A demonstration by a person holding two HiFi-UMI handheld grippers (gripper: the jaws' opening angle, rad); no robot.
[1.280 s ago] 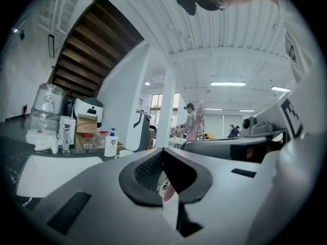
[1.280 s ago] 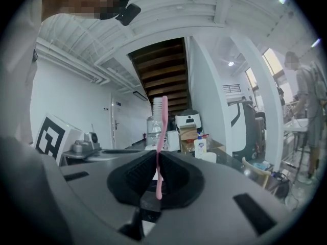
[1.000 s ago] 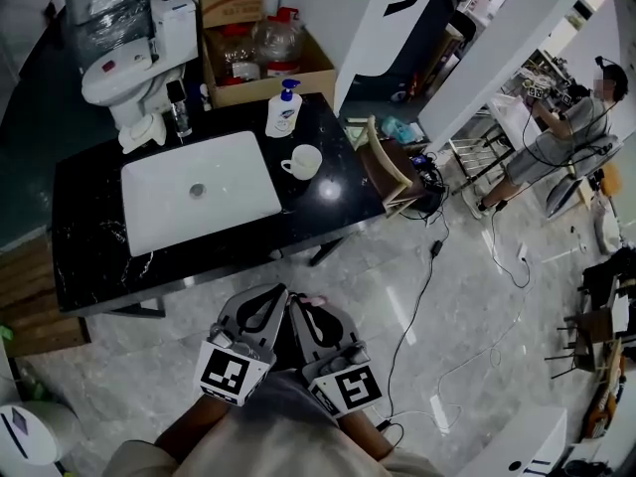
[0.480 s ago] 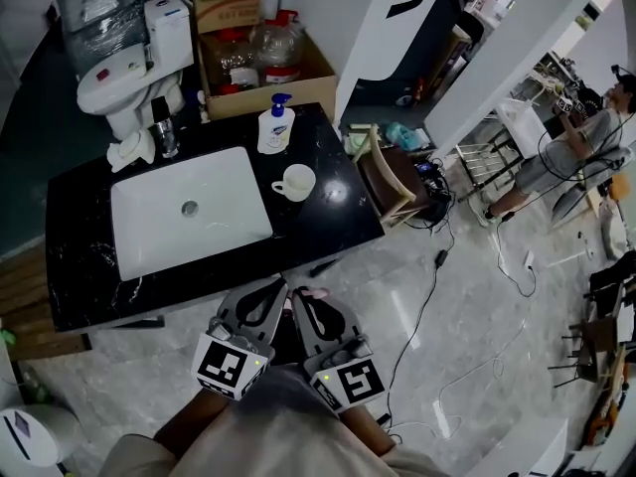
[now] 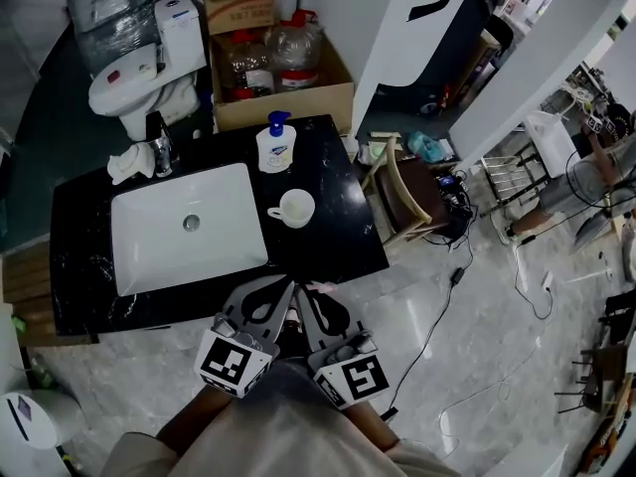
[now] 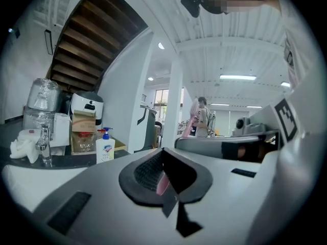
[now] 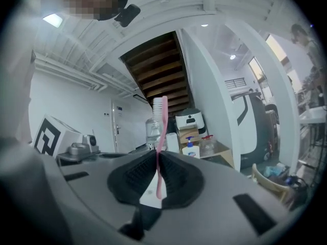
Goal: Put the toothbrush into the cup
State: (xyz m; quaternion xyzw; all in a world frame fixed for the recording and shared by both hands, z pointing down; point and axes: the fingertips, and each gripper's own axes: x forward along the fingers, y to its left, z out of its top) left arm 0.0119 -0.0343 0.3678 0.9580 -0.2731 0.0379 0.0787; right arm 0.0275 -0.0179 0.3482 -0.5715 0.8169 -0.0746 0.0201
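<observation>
The black counter [image 5: 333, 251] is sitting nearer the two grippers than it was a second ago. In the head view its front edge is now lying just ahead of their tips, and the cup [image 5: 295, 208] is showing lower in that picture and nearer to them than before. The person is carrying both tools up to the counter together, side by side and roughly level.

The right gripper [image 7: 157, 160] is pinching the pink toothbrush [image 7: 159, 137] low on its handle. The brush is standing upright between the pads, with its pale bristle head pointing up. In the head view only a small pink end is showing at that gripper's tip.

The left gripper [image 6: 162, 160] is riding beside it with its jaws pressed together. A pink sliver is showing in the gap, and I cannot tell what it is.

The cup is standing upright on the counter, just right of the white sink [image 5: 149, 251], with the soap bottle [image 5: 275, 144] behind it. It is looking empty, though its inside is too small to read.

The approach is closing, but the brush is not yet over the cup. The next move probably needs the right gripper to reach out over the counter and lower the brush into the cup's mouth
</observation>
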